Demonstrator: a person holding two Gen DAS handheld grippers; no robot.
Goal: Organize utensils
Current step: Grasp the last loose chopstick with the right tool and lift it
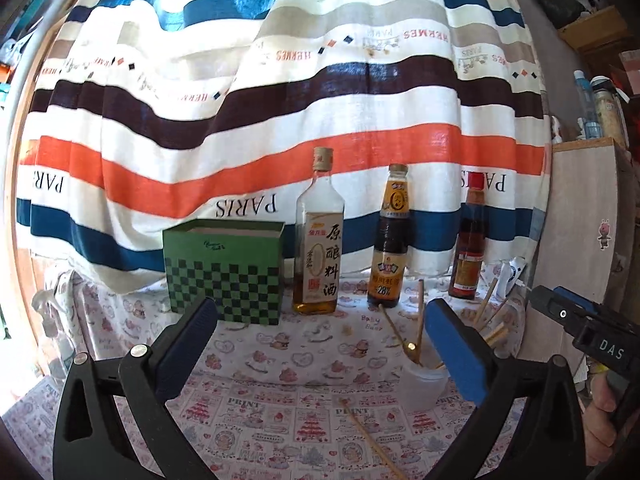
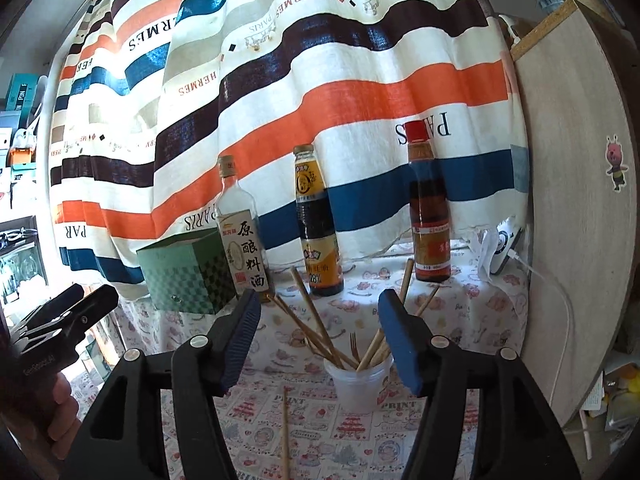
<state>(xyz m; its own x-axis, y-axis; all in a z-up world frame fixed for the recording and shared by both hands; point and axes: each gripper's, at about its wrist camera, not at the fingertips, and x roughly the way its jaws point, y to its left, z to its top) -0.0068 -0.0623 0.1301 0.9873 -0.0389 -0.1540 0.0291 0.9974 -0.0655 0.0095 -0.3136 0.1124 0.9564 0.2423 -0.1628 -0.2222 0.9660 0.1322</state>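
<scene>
A translucent plastic cup (image 2: 360,384) stands on the patterned tablecloth and holds several wooden chopsticks (image 2: 316,320) and a fork (image 2: 354,346). The cup also shows in the left wrist view (image 1: 424,384), partly behind my left gripper's right finger. One loose chopstick (image 2: 285,436) lies on the cloth in front of the cup; it shows in the left wrist view too (image 1: 370,440). My left gripper (image 1: 320,344) is open and empty, above the cloth left of the cup. My right gripper (image 2: 318,336) is open and empty, just in front of the cup.
A green checkered box (image 1: 226,270) stands at the back left. Three sauce bottles (image 1: 318,240) (image 1: 392,240) (image 1: 470,240) line the back under a striped curtain. A wooden cabinet side (image 2: 576,200) bounds the right. A white charger with cable (image 2: 504,252) lies at the back right.
</scene>
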